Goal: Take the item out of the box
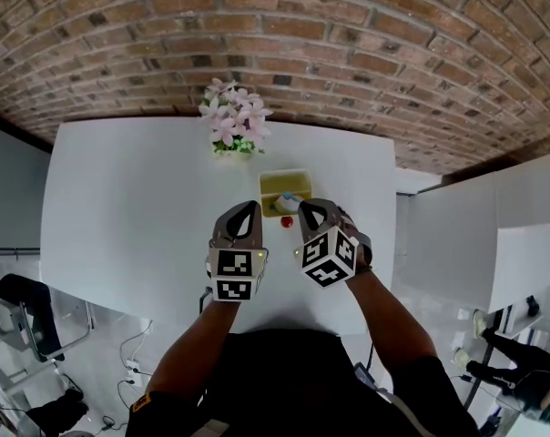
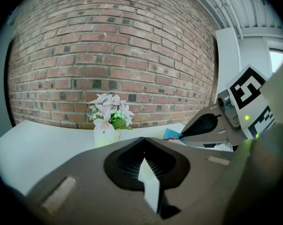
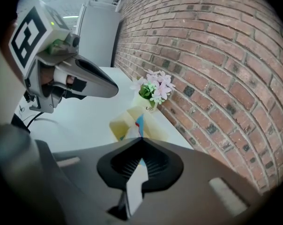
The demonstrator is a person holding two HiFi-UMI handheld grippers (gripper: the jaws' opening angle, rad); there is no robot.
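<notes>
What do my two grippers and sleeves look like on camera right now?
Both the left gripper and the right gripper are grey-brown, with two tapered jaws framing a teardrop opening and black ribbed pads inside. Each carries a white cube with black square markers and a green light. The person wears a dark short-sleeved top.

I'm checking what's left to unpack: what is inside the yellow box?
A blue, white and red packet sticks up out of the yellow box. The box's bottom is hidden by its walls and the packet, so anything lower down cannot be seen.
</notes>
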